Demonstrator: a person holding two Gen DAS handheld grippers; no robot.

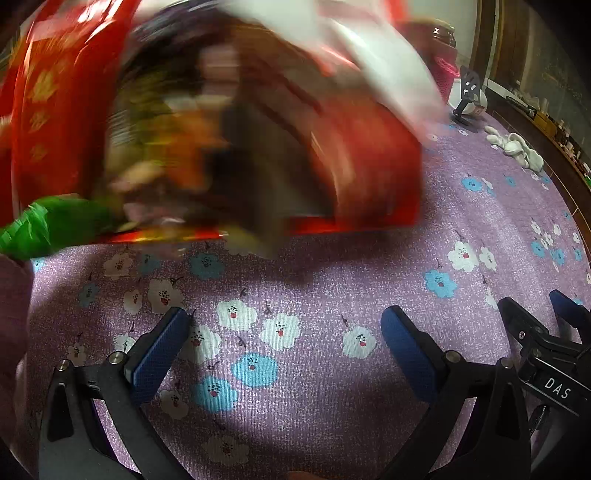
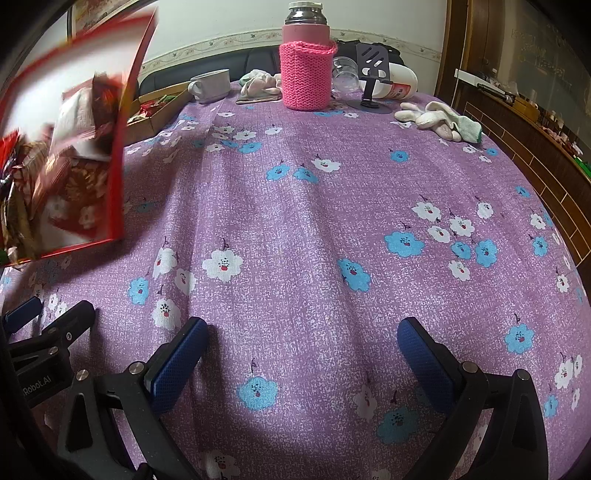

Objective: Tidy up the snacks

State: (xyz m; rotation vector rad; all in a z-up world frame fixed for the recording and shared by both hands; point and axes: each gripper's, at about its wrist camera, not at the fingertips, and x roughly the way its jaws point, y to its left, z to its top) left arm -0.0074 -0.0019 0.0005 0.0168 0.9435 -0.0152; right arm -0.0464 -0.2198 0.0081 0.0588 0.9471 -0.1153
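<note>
With both the left gripper (image 1: 284, 325) and right gripper (image 2: 301, 334) holding their jaws open and empty, the tilted red snack box (image 2: 118, 155) at the counter's (image 2: 332, 206) left edge risked spilling its packets.

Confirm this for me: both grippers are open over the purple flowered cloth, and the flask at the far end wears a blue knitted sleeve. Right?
Not quite. The knitted sleeve on the flask is pink, not blue; the right wrist view shows it. The rest holds: the left gripper and the right gripper are both open over the purple flowered cloth.
</note>
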